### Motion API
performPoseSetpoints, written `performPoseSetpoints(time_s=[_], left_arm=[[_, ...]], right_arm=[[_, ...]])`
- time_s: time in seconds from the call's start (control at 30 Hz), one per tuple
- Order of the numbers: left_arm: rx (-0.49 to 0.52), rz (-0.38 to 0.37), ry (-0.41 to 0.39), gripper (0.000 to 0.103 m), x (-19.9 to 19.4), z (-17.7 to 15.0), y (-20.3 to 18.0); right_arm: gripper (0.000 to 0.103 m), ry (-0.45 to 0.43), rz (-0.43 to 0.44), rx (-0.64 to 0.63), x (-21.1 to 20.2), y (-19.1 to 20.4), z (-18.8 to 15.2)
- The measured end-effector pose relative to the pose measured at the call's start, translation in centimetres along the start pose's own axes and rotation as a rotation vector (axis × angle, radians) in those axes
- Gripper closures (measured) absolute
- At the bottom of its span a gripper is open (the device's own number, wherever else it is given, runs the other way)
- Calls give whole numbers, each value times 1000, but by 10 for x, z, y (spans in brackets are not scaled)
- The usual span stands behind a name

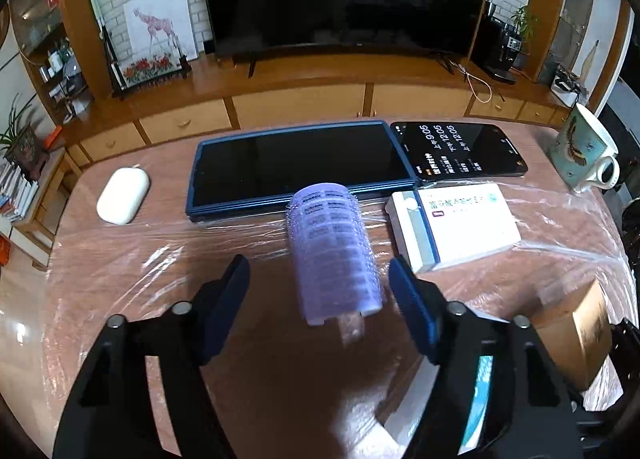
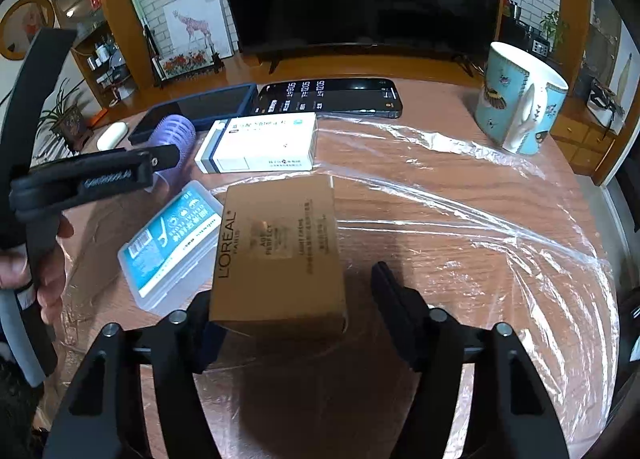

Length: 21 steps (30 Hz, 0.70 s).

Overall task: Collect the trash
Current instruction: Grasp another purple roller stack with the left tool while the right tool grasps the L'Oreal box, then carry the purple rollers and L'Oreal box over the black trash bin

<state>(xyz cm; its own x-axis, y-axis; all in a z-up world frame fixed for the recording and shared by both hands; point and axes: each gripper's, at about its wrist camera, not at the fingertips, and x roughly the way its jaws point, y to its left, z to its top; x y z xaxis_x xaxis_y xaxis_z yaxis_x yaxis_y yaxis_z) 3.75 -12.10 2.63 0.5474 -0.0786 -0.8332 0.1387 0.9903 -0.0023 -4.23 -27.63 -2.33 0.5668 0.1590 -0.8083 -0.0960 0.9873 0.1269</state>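
Note:
A purple hair roller (image 1: 334, 249) lies on the wooden table between the open fingers of my left gripper (image 1: 318, 279); neither finger touches it. It also shows in the right wrist view (image 2: 176, 135), partly hidden behind the left gripper's body. A gold L'Oreal box (image 2: 278, 255) lies between the open fingers of my right gripper (image 2: 294, 291), close against the left finger. A white medicine box (image 2: 260, 143) lies behind it, and a clear plastic case with a blue label (image 2: 170, 247) lies to its left. Crumpled clear plastic film (image 2: 460, 203) is spread over the table.
A tablet in a blue case (image 1: 296, 163) and a lit phone (image 1: 460, 149) lie at the table's far side. A white mouse-like object (image 1: 122, 195) sits far left. A blue patterned mug (image 2: 520, 99) stands far right. A TV cabinet lies beyond.

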Motion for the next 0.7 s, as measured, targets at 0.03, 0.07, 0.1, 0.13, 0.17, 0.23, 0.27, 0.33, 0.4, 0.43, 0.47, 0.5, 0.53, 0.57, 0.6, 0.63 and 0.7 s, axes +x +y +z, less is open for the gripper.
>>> performPoseSetpoints(time_s=[0.03,0.07,0.1,0.13,0.17,0.23,0.27,0.33,0.4,0.43,0.47,0.5,0.53,0.57,0.6,0.63,0.7], left_arm=[[0,0,8,40,3,0,0],[1,2,13,45,5,1,-1],[2,0,20,52,8,1,-1],[2,-7,25,56,10,2,0],[-2,-17,35,58,13,1,0],[-3,-22,31,58,14,1,0],[-2,-22,31,58,14,1,0],[3,-22,27,59,14,1,-1],[1,-20,22,59,13,0,-1],[-3,-23,22,59,13,0,0],[-8,-28,23,59,12,0,0],[-11,-30,21,59,11,-1,1],[-12,-33,18,59,9,-1,1],[-13,-34,14,59,7,-2,3],[-15,-35,10,59,5,-2,3],[-18,-39,6,59,2,-4,3],[-20,-44,0,59,-1,-5,4]], right_arm=[[44,2,0,-5,1,0,0],[46,4,-4,-8,1,0,0],[47,5,-6,-9,2,-1,0],[50,5,-1,-9,2,-1,0],[51,5,2,-9,2,-1,0],[51,6,12,-5,3,-3,1],[51,6,17,-2,3,-4,2],[52,6,34,13,2,-7,2],[54,6,40,29,1,-10,3],[54,3,41,33,-1,-11,4],[55,1,41,35,-2,-12,4],[55,-4,43,39,-5,-13,4],[55,-6,45,42,-6,-14,4],[55,-12,47,47,-8,-15,4],[55,-16,49,49,-10,-16,4],[55,-22,51,51,-12,-17,4],[56,-31,54,52,-15,-18,4]])
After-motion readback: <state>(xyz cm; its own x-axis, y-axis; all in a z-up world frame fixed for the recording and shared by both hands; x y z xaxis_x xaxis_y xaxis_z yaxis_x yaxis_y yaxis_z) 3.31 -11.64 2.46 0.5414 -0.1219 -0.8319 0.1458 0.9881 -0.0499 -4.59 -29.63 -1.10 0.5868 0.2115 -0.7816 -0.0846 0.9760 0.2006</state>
